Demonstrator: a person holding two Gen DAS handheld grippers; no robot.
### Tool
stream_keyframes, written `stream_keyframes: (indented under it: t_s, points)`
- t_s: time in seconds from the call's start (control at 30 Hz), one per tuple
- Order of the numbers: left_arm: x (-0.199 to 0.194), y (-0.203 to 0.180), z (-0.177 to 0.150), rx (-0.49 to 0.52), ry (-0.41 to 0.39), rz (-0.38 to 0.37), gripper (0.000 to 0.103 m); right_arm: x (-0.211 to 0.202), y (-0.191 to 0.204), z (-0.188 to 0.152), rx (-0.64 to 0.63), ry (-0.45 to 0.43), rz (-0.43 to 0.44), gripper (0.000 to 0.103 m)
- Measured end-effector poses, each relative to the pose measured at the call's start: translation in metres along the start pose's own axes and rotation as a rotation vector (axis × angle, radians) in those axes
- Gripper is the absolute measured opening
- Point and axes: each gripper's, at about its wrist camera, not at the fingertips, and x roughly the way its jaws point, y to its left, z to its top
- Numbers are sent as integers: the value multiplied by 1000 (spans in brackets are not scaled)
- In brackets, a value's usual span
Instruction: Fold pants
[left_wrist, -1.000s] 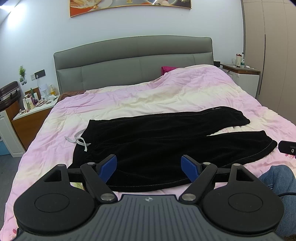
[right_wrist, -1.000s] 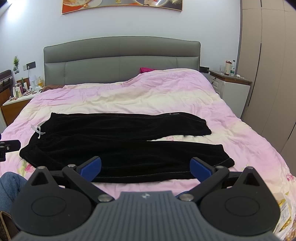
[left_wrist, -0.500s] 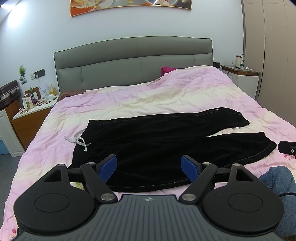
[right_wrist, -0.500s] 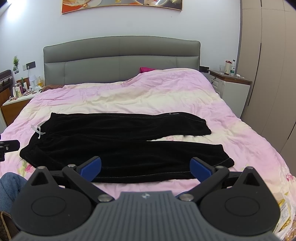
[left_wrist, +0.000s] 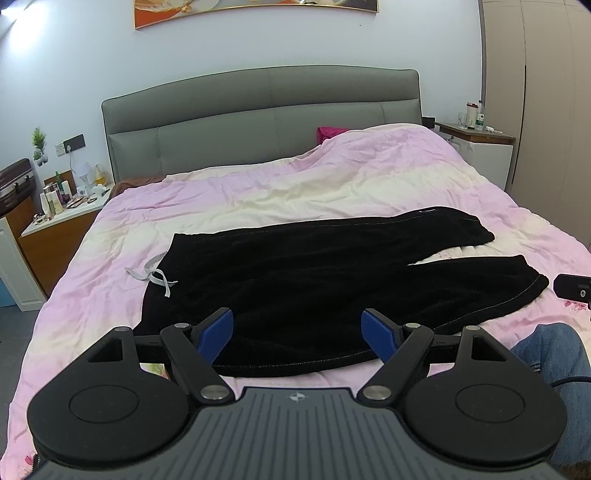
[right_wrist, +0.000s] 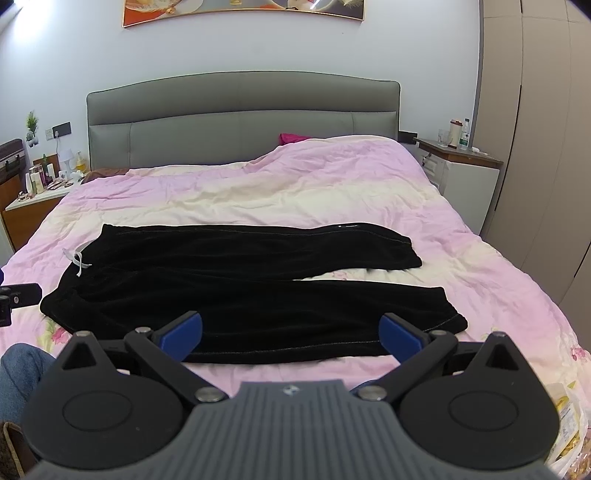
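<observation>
Black pants (left_wrist: 314, 280) lie flat across the pink duvet (left_wrist: 295, 184), waistband at the left with a white drawstring (left_wrist: 155, 275), two legs spread apart to the right. They also show in the right wrist view (right_wrist: 240, 291). My left gripper (left_wrist: 297, 332) is open and empty, held above the near edge of the pants toward the waist end. My right gripper (right_wrist: 291, 330) is open and empty, above the near leg's lower edge. The right gripper's body shows at the right edge of the left wrist view (left_wrist: 574, 291).
A grey headboard (left_wrist: 258, 118) stands at the back. A nightstand with bottles (left_wrist: 62, 218) is at the left, a white nightstand (left_wrist: 484, 147) at the right, beige wardrobes (right_wrist: 546, 147) further right. The person's denim knee (left_wrist: 550, 354) is by the bed's near edge.
Almost nothing has changed; both grippers stay open and hover in place, with only a slight drift of the left view.
</observation>
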Motion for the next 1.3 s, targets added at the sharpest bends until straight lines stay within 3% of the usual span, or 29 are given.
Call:
stream_keyframes:
  t_s: [0.47, 0.77, 0.97, 1.1, 1.23, 1.3]
  points:
    - [35, 24, 3, 4, 107, -41, 89, 34, -12, 3, -2, 71, -37, 98]
    - [86, 44, 1, 102, 200, -54, 82, 88, -33, 7, -26, 132, -55, 98]
    - [123, 61, -2, 241, 209, -69, 81, 138, -59, 13, -78, 129, -36, 98]
    - [152, 72, -10, 415, 222, -79, 80, 176, -81, 15, -152, 134, 3, 98]
    - [188, 86, -26, 582, 309, -63, 80, 217, -100, 17, -259, 170, 45, 84]
    - [205, 96, -36, 656, 350, -59, 80, 236, -109, 16, -306, 202, 62, 84]
